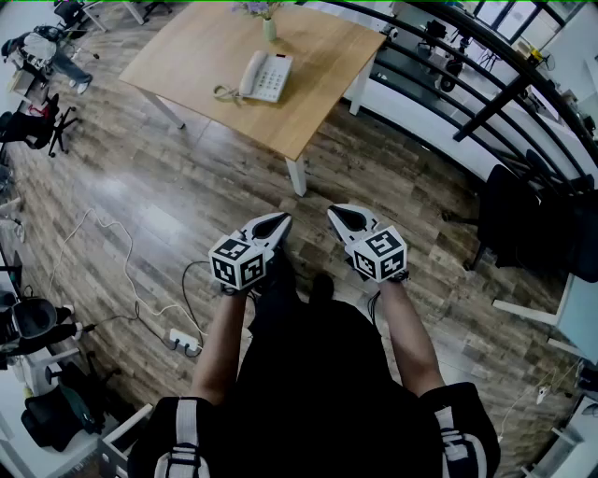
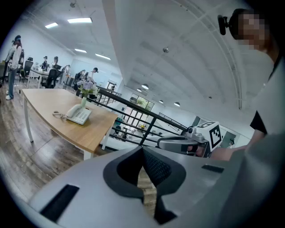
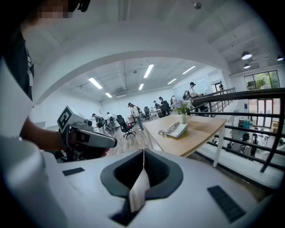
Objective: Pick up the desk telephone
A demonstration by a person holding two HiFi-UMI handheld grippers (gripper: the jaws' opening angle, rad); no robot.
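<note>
Telephone [image 1: 265, 76] sits on a wooden table [image 1: 318, 103], well ahead of both pairs of fingers and apart from them, with a wide stretch of plank floor [image 1: 168, 196] between. Its handset lies in the cradle along the side that is left in the head view, the keypad is beside it, and a coiled cord [image 1: 224, 92] loops off the near corner. The left gripper [image 1: 280, 220] and the right gripper [image 1: 334, 213] are held side by side in front of the person, tips near each other and tilted a little downward. The left gripper's fingers [image 2: 127, 169] are pressed together along a thin seam with nothing between them; in its own view the telephone shows small, far beyond the fingertips and off to their left. The right gripper's fingers [image 3: 156, 171] are likewise closed on nothing, and in that view the telephone lies beyond the fingertips and a little to their right. Each gripper view also catches the other gripper close beside its own fingers. A small vase of flowers [image 1: 269, 26] stands on the table past the telephone, at the edge farthest from the fingers. A black railing [image 1: 486, 84] runs beyond the table's right side, a dark office chair [image 1: 509, 219] stands to the right of the right gripper's fingers, and a power strip [image 1: 184, 342] with its cable lies on the floor to the left of the left gripper, nearer the person than the fingertips.
</note>
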